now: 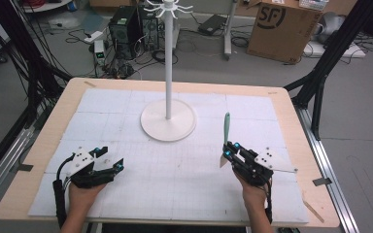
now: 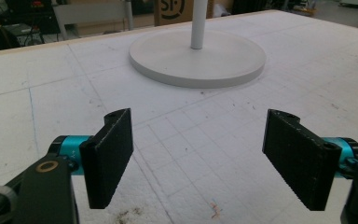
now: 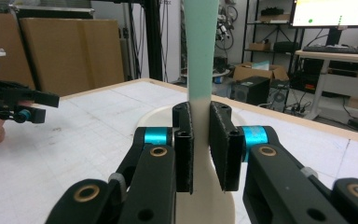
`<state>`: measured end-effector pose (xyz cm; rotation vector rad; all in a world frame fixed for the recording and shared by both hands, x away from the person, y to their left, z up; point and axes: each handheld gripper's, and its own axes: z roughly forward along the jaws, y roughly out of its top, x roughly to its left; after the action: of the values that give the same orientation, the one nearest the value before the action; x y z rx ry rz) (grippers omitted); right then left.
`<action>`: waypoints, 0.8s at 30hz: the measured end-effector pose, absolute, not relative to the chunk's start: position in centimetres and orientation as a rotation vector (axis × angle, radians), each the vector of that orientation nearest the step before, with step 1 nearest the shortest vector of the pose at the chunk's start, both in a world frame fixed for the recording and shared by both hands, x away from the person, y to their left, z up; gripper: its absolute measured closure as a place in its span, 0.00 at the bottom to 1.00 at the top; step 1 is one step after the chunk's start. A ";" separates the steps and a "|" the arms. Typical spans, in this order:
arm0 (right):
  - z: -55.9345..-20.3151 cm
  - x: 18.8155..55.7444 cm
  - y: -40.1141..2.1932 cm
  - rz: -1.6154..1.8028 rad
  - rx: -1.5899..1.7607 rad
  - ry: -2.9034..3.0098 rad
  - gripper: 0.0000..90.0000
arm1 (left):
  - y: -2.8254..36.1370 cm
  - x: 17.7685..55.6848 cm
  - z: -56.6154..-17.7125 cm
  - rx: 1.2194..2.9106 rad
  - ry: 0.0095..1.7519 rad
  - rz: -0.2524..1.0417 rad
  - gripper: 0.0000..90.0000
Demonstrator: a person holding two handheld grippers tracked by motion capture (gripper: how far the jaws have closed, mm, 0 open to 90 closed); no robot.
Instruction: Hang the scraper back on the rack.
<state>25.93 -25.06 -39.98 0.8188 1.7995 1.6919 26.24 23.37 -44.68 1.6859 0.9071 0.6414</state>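
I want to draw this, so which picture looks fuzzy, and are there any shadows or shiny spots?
High view: a bit soft and grainy, even light, only a faint shadow around the white stand. Left gripper view: the black pads are fairly sharp, the room behind is blurry. Right gripper view: the spatula is so close it looks huge and soft-edged; the monitor at top right glares white.

A wooden surface [image 1: 43,141] is covered by a white gridded mat [image 1: 184,170]. On the floor beyond its far edge, a computer tower [image 1: 125,26] is seen at the left among loose cables [image 1: 77,34], and a printed cardboard box [image 1: 281,26] at the right. A black frame leg [image 1: 320,77] is planted off the far right corner. In the right gripper view, a lit monitor [image 3: 335,11] and keyboard [image 3: 338,49] are seen on a desk [image 3: 340,58], and cardboard sheets [image 3: 60,51] are propped at the left.
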 end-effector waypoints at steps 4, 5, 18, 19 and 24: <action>-40.0 26.0 -25.1 1.698 0.816 1.799 0.89 | 23.4 26.2 -44.7 1.688 0.908 0.641 0.28; -40.0 26.0 -25.1 1.699 0.820 1.798 0.89 | 23.4 26.2 -44.7 1.688 0.908 0.642 0.28; -39.2 26.3 -25.1 1.720 0.813 1.748 0.89 | 23.3 26.2 -44.7 1.688 0.910 0.644 0.28; -39.1 26.3 -25.1 1.724 0.812 1.738 0.89 | 23.3 26.2 -44.7 1.689 0.911 0.643 0.28; -38.7 26.5 -24.9 1.730 0.817 1.719 0.90 | 23.3 26.2 -44.7 1.690 0.911 0.642 0.28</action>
<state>26.53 -24.90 -38.67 0.8167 1.7186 1.7298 26.22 23.32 -44.69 1.6900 0.9107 0.6418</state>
